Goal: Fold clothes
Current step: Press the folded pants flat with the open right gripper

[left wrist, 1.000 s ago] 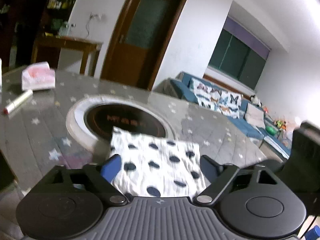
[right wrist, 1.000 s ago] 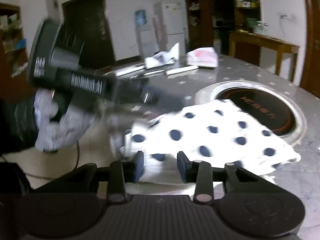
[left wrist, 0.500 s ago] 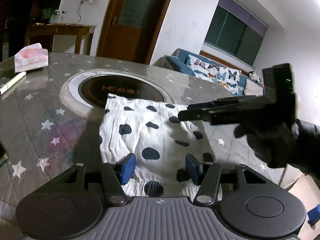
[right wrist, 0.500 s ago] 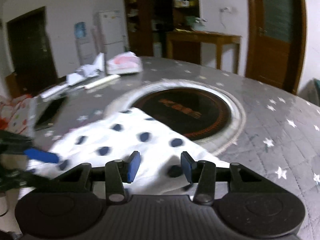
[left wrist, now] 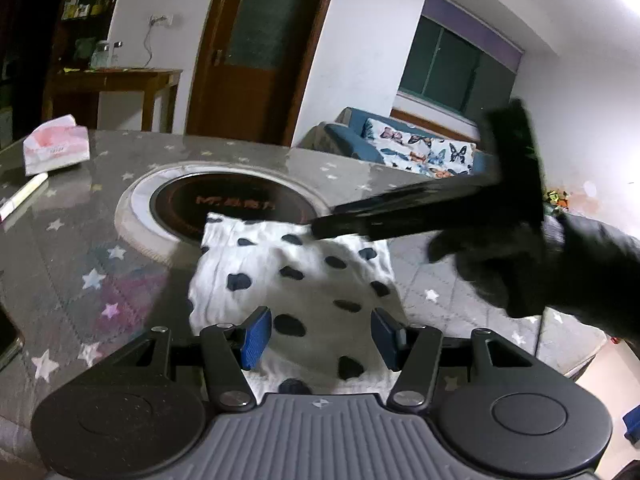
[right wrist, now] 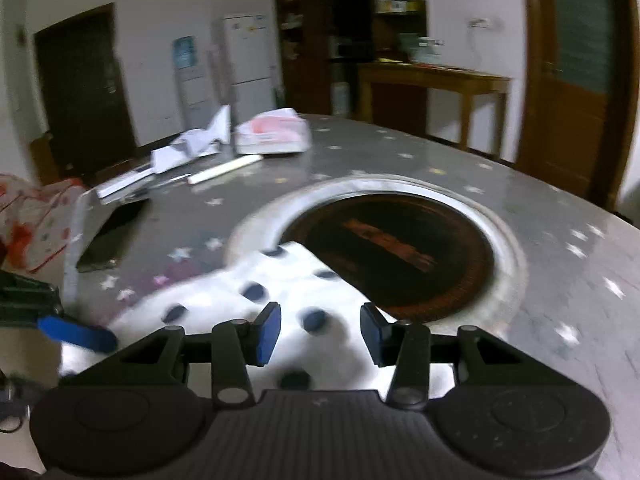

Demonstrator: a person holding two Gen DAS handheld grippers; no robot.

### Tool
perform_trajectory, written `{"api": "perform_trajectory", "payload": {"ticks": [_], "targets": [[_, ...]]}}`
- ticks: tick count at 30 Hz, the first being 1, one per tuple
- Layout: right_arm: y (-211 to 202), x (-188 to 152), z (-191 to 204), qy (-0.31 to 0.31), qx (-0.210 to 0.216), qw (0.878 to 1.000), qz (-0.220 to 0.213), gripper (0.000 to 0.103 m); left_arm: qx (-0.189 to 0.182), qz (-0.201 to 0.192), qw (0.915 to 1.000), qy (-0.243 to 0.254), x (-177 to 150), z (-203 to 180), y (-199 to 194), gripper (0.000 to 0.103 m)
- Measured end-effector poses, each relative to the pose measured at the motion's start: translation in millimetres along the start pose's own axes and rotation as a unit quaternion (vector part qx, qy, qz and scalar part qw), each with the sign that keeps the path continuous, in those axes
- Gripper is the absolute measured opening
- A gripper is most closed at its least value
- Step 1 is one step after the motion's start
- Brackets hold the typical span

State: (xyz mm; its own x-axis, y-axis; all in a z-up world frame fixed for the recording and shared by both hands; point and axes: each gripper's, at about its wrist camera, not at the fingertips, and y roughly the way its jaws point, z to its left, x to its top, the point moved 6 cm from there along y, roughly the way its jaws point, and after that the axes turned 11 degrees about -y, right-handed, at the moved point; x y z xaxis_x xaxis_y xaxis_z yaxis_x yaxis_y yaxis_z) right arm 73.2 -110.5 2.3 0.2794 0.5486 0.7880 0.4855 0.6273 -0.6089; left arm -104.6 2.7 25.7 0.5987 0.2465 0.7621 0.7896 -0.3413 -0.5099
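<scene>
A folded white cloth with dark dots (left wrist: pixel 296 276) lies flat on the grey star-patterned table (left wrist: pixel 80 248), its far edge overlapping the round inset hob (left wrist: pixel 232 204). My left gripper (left wrist: pixel 320 338) is open just above the cloth's near edge and clamps nothing. In the same view the right gripper (left wrist: pixel 400 212), a dark blur held by a gloved hand (left wrist: pixel 560 264), reaches over the cloth's far right corner. In the right wrist view, the right gripper (right wrist: pixel 320 332) is open above the blurred cloth (right wrist: pixel 280 292). A blue finger of the left gripper (right wrist: pixel 76 332) shows at left.
A pink tissue pack (left wrist: pixel 56 154) and a white marker (left wrist: pixel 24 196) lie at the table's far left. A dark phone (right wrist: pixel 112 236) and loose papers (right wrist: pixel 200 144) sit beyond the cloth. The hob (right wrist: pixel 400 248) is recessed. The table edge runs close at right (left wrist: pixel 540 344).
The right gripper has swung across the cloth toward the hob side, opening slightly. The left gripper narrowed from its wide opening a second ago and has since stayed over the near edge.
</scene>
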Motion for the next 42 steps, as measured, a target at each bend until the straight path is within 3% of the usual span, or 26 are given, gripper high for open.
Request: {"api": "perform_trajectory", "payload": {"ticks": [7, 10, 14, 21, 31, 39, 42], "targets": [[56.7, 21.9, 24.4, -0.043, 0.044, 0.998, 0.031, 0.044, 0.003, 0.026, 0.9996, -0.009, -12.3, 5.8, 13.2, 0.058], [76.8, 19.9, 27.5, -0.047, 0.045, 0.996, 0.052, 0.044, 0.0, 0.032, 0.9994, -0.011, -15.4, 7.3, 15.4, 0.059], [83.7, 20.8, 22.2, -0.036, 0.042, 0.997, 0.05, 0.046, -0.002, 0.037, 0.9992, -0.018, -16.7, 11.0, 17.4, 0.059], [45.0, 18.8, 7.6, -0.018, 0.036, 0.999, 0.029, 0.047, -0.001, 0.03, 0.9994, -0.019, -15.4, 8.7, 13.4, 0.061], [4.7, -34.4, 2.4, -0.026, 0.008, 0.998, 0.048, 0.053, 0.012, 0.028, 0.9995, 0.004, -19.3, 1.8, 13.2, 0.064], [-6.2, -20.3, -25.1, 0.014, -0.002, 1.0, 0.016, 0.056, 0.025, 0.012, 0.9996, 0.006, -12.4, -0.2, -12.2, 0.069], [3.8, -19.0, -44.8, 0.045, -0.013, 0.999, 0.024, 0.056, 0.035, 0.008, 0.9993, -0.011, -11.7, 6.6, -28.4, 0.071]]}}
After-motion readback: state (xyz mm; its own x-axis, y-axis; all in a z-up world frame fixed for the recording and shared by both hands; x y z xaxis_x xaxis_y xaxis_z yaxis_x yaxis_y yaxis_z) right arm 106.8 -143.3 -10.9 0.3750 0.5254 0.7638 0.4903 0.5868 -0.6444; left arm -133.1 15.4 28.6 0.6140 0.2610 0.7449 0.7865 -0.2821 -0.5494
